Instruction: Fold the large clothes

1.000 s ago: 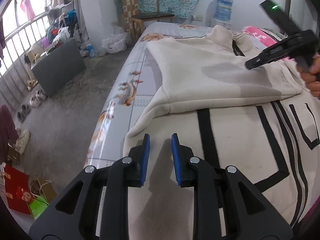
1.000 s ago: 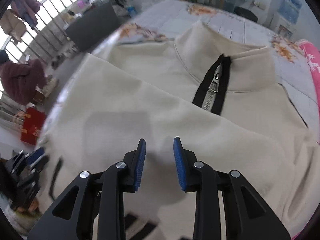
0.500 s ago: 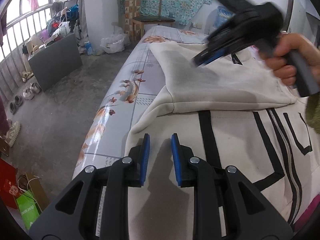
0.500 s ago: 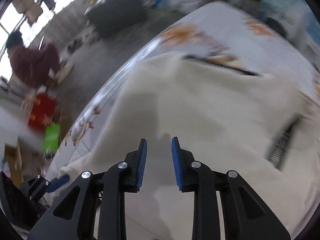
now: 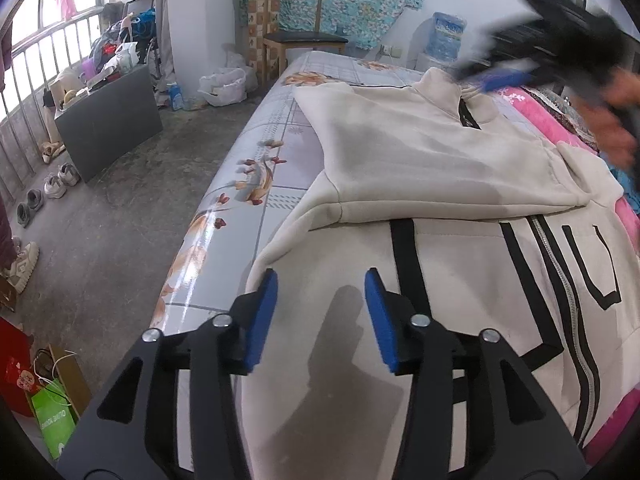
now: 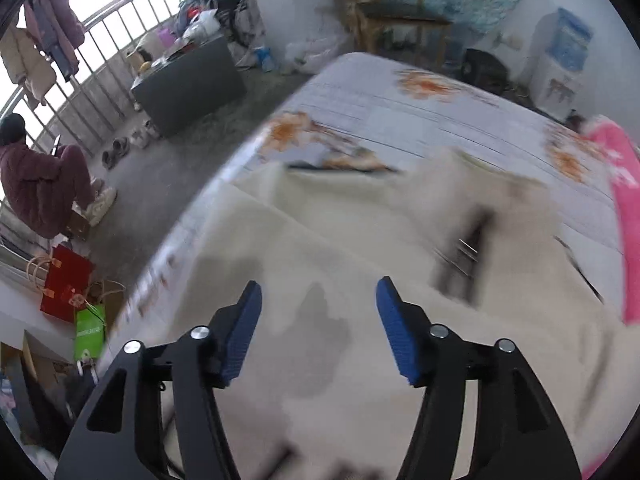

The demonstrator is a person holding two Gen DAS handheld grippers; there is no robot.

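Note:
A large cream zip jacket with black stripes lies on the bed, its upper part folded down over the body; it also shows, blurred, in the right wrist view. My left gripper is open and empty just above the jacket's near left edge. My right gripper is open and empty, hovering above the folded upper part. It shows blurred in the left wrist view near the collar, held by a hand.
The bed has a floral sheet and its left edge drops to a concrete floor. A pink blanket lies to the right. A dark box, shoes, a wooden chair and paper bags stand beyond.
Both grippers have opened from nearly shut. My right gripper has swung fast across the jacket's upper part toward the collar. The left gripper has barely moved.

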